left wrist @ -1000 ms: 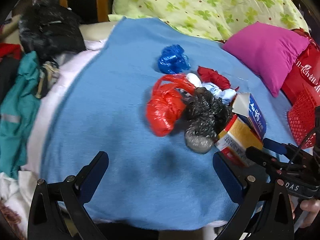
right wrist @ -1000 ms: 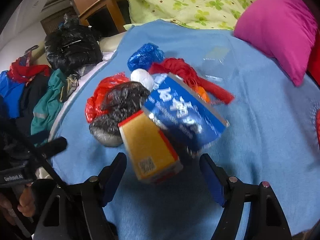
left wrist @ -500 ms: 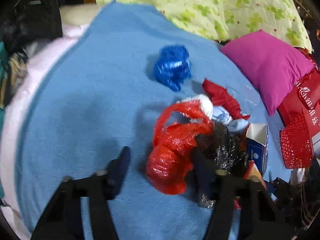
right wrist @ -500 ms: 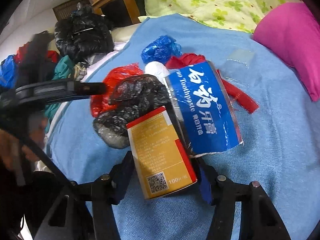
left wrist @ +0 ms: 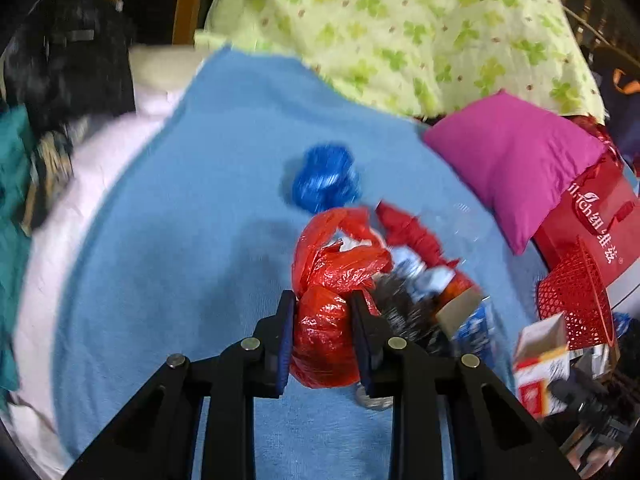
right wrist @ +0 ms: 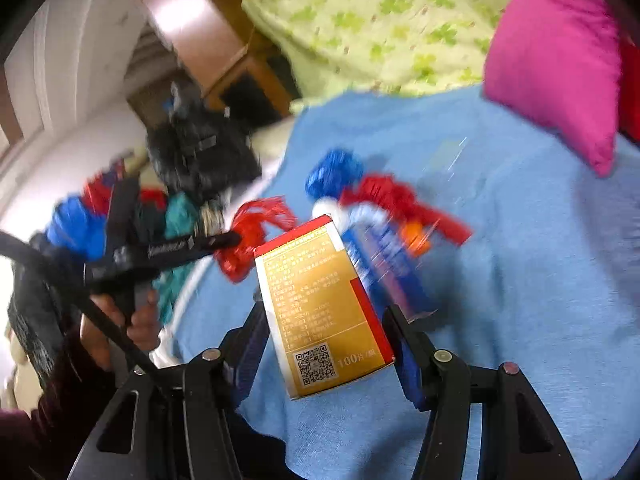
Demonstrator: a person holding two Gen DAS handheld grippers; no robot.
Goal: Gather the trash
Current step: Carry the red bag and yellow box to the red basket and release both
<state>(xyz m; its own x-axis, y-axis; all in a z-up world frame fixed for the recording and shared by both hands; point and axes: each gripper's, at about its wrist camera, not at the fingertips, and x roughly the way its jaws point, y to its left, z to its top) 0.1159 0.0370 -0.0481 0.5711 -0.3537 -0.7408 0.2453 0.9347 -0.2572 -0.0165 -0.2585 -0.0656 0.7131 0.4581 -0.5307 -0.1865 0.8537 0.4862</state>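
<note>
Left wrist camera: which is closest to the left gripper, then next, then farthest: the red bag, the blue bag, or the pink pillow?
1. Red plastic bag: squeezed between the left gripper fingers.
2. Blue plastic bag: straight ahead, beyond the red one.
3. Pink pillow: farthest, up on the right.

Both fisheye views look forward along their own jaws and down onto the bed's blue knitted blanket [left wrist: 168, 264]. The left wrist view sits close over the crumpled red plastic bag [left wrist: 328, 320], facing the green clover-print quilt [left wrist: 400, 28]. The right wrist view looks from further right, close behind the gold and red cardboard box [right wrist: 320, 308]. Both share the blanket, quilt, magenta cushion [left wrist: 516, 156] and crumpled blue plastic bag [left wrist: 326, 180]
</note>
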